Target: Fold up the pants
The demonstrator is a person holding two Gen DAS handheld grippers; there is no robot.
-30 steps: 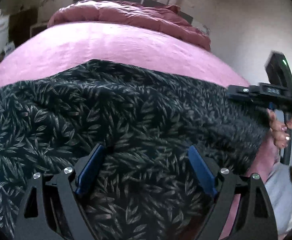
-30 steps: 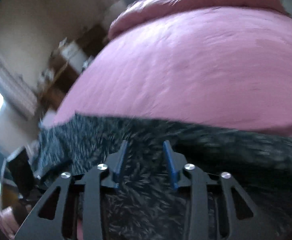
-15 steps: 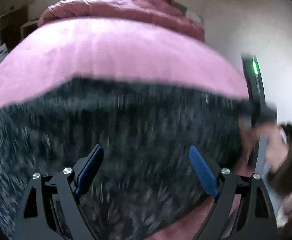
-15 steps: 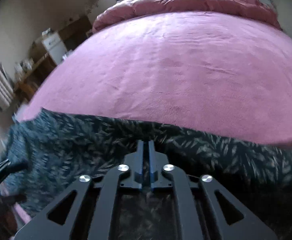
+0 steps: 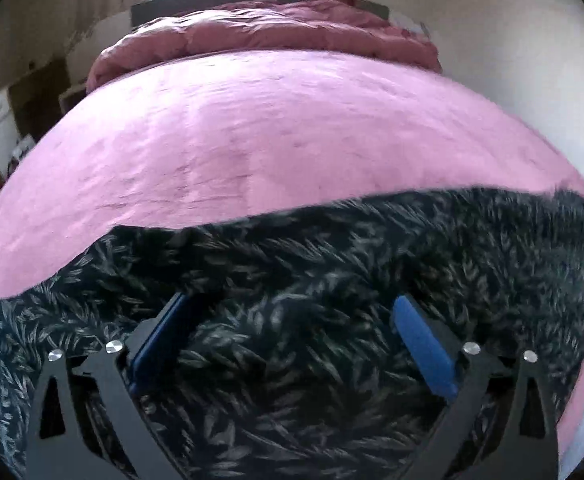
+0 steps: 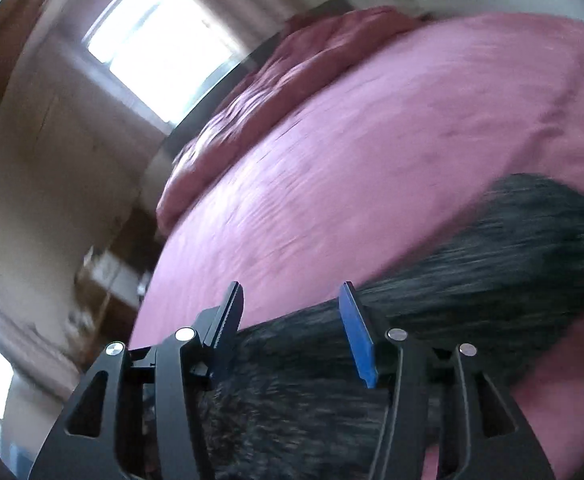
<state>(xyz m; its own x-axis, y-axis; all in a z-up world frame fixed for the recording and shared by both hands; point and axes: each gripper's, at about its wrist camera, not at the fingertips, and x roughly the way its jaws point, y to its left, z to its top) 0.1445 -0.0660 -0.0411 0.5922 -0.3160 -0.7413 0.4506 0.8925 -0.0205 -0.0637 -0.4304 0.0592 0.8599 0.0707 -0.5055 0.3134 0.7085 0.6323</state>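
Dark leaf-print fabric pants [image 5: 332, 280] lie along the near edge of the pink plush bedspread [image 5: 271, 140], long axis running across both views. Left gripper [image 5: 292, 344], jaws just opened wide, hovers nearer, directly above. Right gripper [image 6: 292, 328], jaws just part-opened, holds nothing.

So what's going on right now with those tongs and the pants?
Left tongs wide open over the pants, just opened further, gripping nothing. Right tongs just opened, cloth beneath, pads clear. Pants lie on pink bed cover. Nothing in the way.
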